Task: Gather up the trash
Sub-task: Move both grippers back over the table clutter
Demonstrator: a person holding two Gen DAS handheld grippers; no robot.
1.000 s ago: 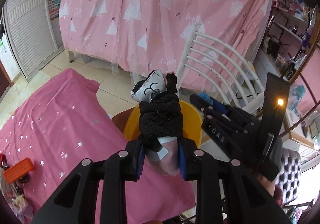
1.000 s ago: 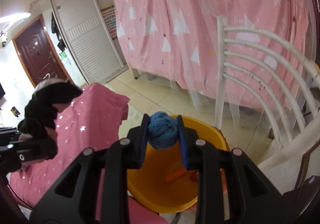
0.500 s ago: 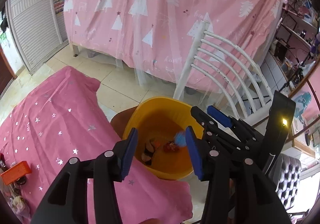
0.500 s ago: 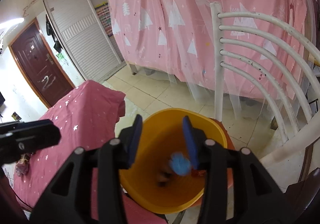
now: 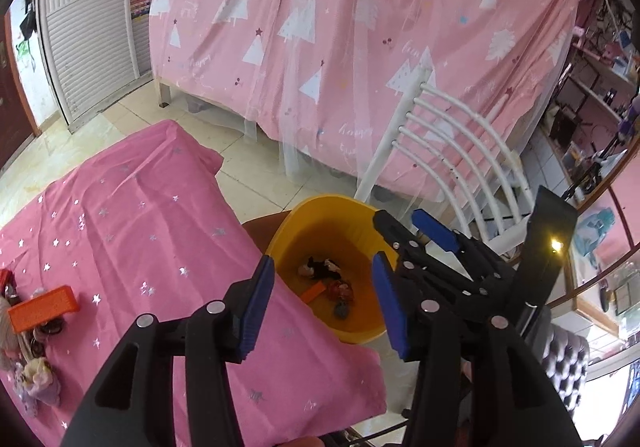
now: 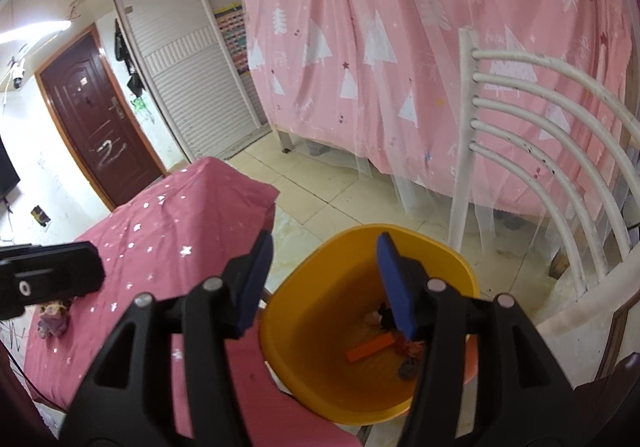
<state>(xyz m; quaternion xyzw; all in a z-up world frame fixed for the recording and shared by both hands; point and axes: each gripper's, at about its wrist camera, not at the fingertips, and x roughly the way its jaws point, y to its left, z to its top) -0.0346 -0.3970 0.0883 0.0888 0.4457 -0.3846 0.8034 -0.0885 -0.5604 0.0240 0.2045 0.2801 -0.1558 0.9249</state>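
Pink star-print tablecloth (image 5: 132,239) covers the table at left. Behind it, a pink tree-print drape (image 5: 360,39) with sheer netting hangs to the tiled floor (image 5: 256,175). White slatted chair (image 5: 452,155) stands in front of the drape, at right. White louvred doors (image 6: 188,87) left of the drape; beside them a dark brown door (image 6: 96,115). Cluttered shelves (image 5: 600,59) at far right, contents too small to tell. Dark tufted seat (image 5: 568,359) at lower right.

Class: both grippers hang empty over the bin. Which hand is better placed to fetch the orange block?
Left. The orange block lies on the table's left, nearer the left gripper; the right gripper sits farther right over the bin.
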